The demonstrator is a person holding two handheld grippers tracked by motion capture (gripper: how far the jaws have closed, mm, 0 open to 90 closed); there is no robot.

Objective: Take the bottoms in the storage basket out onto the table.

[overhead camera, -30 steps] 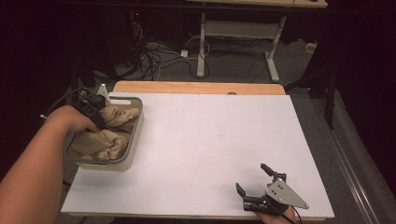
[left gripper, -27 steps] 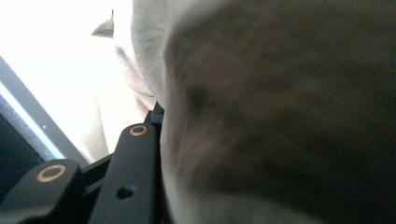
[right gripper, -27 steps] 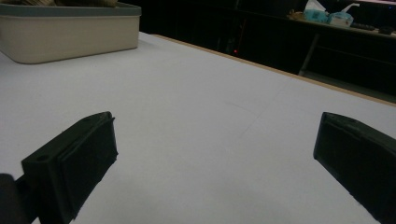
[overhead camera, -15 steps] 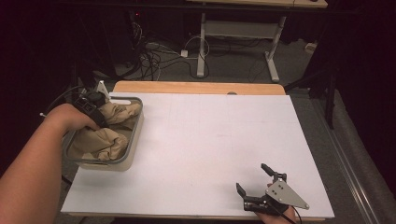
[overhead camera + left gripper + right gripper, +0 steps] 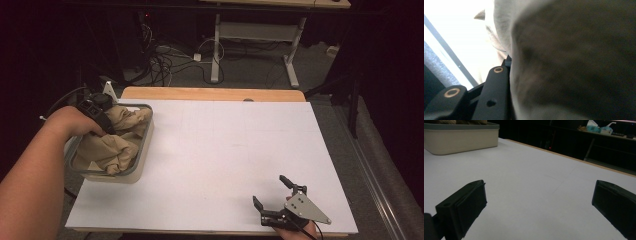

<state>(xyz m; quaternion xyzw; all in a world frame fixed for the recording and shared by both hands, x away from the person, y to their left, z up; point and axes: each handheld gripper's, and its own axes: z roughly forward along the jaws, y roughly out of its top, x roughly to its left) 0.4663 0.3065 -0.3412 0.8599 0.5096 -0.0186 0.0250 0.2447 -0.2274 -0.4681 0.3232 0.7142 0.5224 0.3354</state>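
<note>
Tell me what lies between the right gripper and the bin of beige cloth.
Nothing: in the high view, only bare white table stretches between the right gripper and the bin holding the beige cloth.

A: Lighting's pretty uneven. In the high view the white table (image 5: pixel 225 150) is lit up fine from above, but the room behind goes nearly black, and you can barely make out the cables on the floor (image 5: pixel 170 55).

B: Yeah, and it's soft and grainy. The left gripper view is worse: the cloth (image 5: pixel 574 62) sits so close to the lens it's one blurry brown smear, and the top left corner is blown out white.

A: The right gripper view is dim. The near jaws look fuzzy, the bin (image 5: pixel 461 137) is sharper, and the background is dark.
</note>
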